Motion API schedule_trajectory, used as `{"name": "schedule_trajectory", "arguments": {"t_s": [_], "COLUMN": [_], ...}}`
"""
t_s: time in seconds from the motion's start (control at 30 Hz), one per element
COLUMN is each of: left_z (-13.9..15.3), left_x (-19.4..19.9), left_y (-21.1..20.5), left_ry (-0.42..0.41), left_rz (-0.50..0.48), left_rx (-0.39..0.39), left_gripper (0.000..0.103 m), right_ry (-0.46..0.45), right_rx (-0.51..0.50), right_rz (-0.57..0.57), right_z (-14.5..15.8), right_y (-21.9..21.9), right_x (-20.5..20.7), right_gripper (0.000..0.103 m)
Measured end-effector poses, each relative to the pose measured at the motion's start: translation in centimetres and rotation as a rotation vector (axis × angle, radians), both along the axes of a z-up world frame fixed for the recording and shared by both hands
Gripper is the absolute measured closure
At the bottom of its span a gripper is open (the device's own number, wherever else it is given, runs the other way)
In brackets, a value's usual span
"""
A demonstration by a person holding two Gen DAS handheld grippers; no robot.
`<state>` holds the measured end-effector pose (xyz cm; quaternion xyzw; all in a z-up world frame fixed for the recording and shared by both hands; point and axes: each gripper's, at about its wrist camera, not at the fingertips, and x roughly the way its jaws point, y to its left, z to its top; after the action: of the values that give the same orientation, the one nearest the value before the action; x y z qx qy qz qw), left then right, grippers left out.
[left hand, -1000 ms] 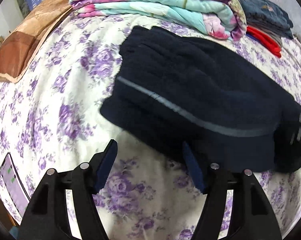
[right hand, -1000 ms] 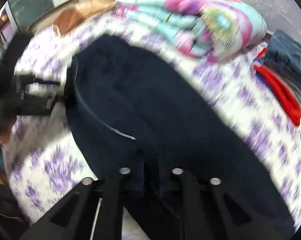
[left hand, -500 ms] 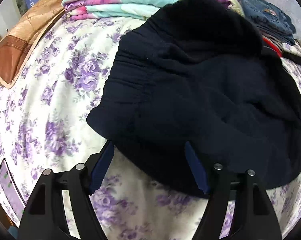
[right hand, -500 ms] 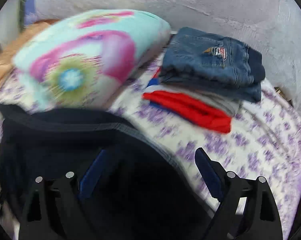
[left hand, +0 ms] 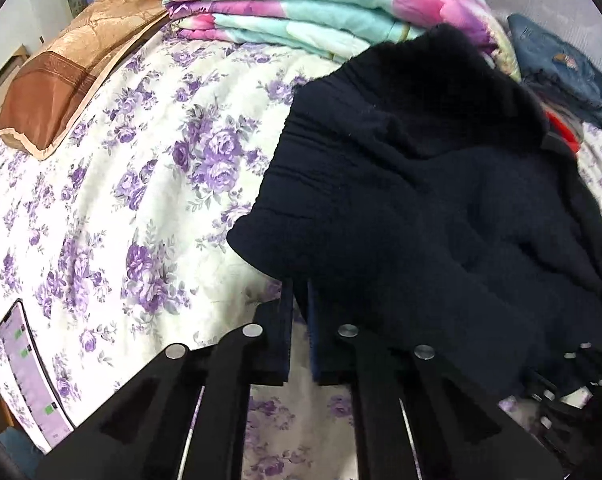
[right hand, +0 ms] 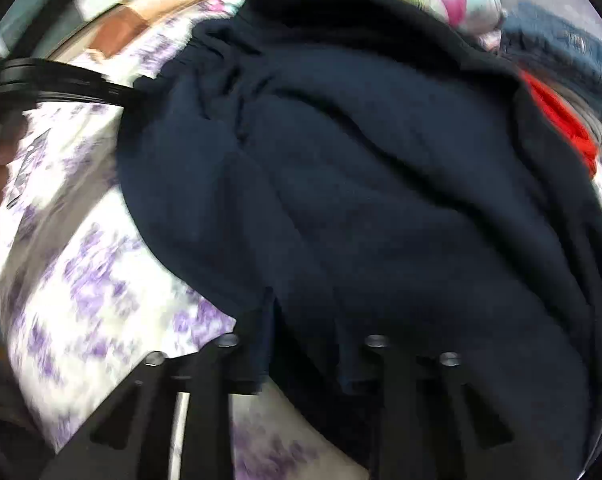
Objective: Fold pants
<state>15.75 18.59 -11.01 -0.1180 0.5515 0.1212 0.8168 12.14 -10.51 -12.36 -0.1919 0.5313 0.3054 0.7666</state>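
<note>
As the left gripper [left hand: 299, 304] sits closed on the near-left hem, the dark pants [left hand: 441, 208] bulk away far and right over the floral bedspread [left hand: 141, 200], thick and rumpled. In the blurred right view, the right gripper [right hand: 301, 336] is closing, seemingly with pants cloth between its jaws.

Your left gripper [left hand: 299, 292] points steeply down with its jaws pinched together on an edge of the dark pants [left hand: 441, 208], while your right gripper [right hand: 305, 320], angled down likewise, is closing with the same cloth between its fingers.
</note>
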Motion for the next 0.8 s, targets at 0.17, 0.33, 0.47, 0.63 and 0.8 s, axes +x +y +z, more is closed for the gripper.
{"name": "schedule_trajectory", "arguments": {"t_s": [0.17,0.33,0.47,0.63,0.8], "left_z": [3.1,8.3,9.9,6.0,4.4], "left_x": [-1.3,-6.8,-11.7,-15.2,-15.0], "left_y": [-0.1,0.1,0.6,3.6,1.4], "left_ry": [-0.090,-0.205,-0.226,-0.054,-0.078], "left_rz": [-0.037,-0.079,-0.086,0.005,-0.076], "left_rx": [0.004,-0.035,0.053,0.113,0.129], "left_gripper": [0.101,0.101,0.101,0.101,0.049], "right_ry": [0.035,0.028,0.101,0.216,0.148], "right_rx": [0.086,0.186,0.209,0.171,0.239], "right_rz": [0.017,0.071,0.127,0.080,-0.034], "right_z": [4.9,12.0,11.5,4.2,5.5], "right_y": [-1.3,-3.9,-3.6,0.4,-2.7], "right_x": [-0.9,-4.9,-8.6,-11.3,-11.5], "right_gripper": [0.094,0.095,0.091,0.048,0.028]}}
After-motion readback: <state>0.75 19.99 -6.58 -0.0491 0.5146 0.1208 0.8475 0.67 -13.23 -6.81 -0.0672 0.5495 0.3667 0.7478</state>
